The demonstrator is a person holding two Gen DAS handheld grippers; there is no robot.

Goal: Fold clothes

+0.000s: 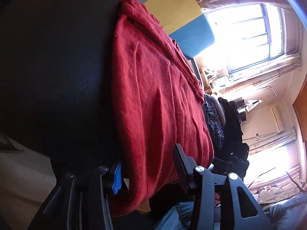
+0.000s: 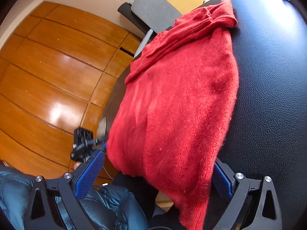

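Red fuzzy sweater (image 2: 178,99), soft, limp, lies across the black counter (image 2: 272,95), hem overhanging toward six o'clock between both spread-apart claws, left claw (image 1: 147,172) and right claw (image 2: 155,178), best gripped at hem corners.

Red sweater (image 2: 178,95) covers table (image 2: 272,88) near edge, hem overhanging. Bare black top runs free beyond sweater toward far edge. Gray chair (image 2: 153,9) crowds far corner; person's legs (image 2: 107,203) under near edge.
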